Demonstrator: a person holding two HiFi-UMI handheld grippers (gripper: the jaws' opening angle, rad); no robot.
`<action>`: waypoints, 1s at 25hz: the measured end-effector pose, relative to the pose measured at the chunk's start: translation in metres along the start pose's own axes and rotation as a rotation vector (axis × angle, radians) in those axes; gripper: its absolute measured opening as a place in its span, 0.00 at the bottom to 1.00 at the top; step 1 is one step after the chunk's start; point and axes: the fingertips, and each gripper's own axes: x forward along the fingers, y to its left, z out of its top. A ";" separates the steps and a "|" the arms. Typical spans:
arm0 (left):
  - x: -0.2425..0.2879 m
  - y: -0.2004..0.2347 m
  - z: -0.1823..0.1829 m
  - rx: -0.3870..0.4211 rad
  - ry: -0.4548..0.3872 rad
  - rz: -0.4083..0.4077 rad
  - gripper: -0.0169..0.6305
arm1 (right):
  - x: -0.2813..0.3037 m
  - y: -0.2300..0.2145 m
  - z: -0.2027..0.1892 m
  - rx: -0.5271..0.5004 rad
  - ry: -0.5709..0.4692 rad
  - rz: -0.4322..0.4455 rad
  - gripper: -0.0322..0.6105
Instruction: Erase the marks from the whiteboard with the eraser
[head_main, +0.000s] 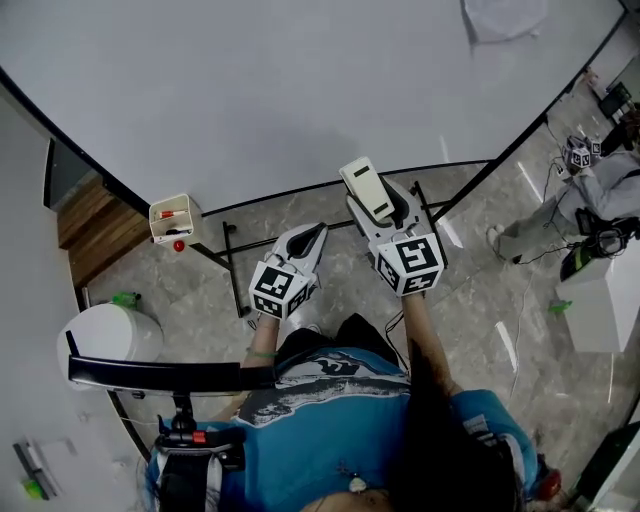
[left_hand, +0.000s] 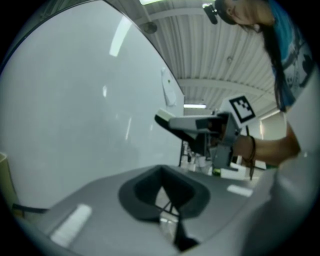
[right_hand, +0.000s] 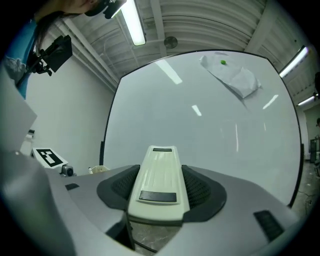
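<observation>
Your right claw (right_hand: 159, 186) is clamped on the eraser (right_hand: 160, 175), a cream block gripped by its long sides between the ribbed black pads, with 2 dark strips on its upper face. Your left claw (left_hand: 164, 194) is drawn together and carries nothing; only a thin wedge of floor shows through it.

From the head view, the eraser (head_main: 368, 186) sticks out of the right claw (head_main: 377, 207) toward 11 o'clock, over the bottom edge of the whiteboard (head_main: 300, 90). The left claw (head_main: 306, 240) hangs just beside it at 8 o'clock, lower, over the grey stone floor (head_main: 200, 290).

Only the left gripper view gives you the right claw side-on: the eraser (left_hand: 192, 121) reaches toward the whiteboard (left_hand: 75, 110), though you cannot tell whether it touches. A dark wristband (left_hand: 250, 155) shows there too.

Only the right gripper view shows the green dot (right_hand: 223, 62) on the pale sheet (right_hand: 235, 76) stuck to the whiteboard (right_hand: 200, 135) at 1 o'clock.

Only the head view shows the small cream box (head_main: 173, 218) holding red items at 9 o'clock from the left claw, and another person (head_main: 590, 205) at 3 o'clock.

The only clear printing is the black squares on each marker cube (head_main: 410, 263); your shirt's print is too small to read.
</observation>
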 end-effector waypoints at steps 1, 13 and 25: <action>0.002 0.002 0.000 0.000 0.005 0.008 0.03 | 0.005 -0.004 0.009 -0.024 -0.022 0.003 0.46; 0.051 0.023 0.018 0.019 -0.020 0.137 0.03 | 0.076 -0.025 0.079 -0.500 -0.207 0.052 0.46; 0.052 0.057 0.006 0.011 0.013 0.261 0.03 | 0.149 -0.011 0.062 -0.790 -0.253 0.150 0.46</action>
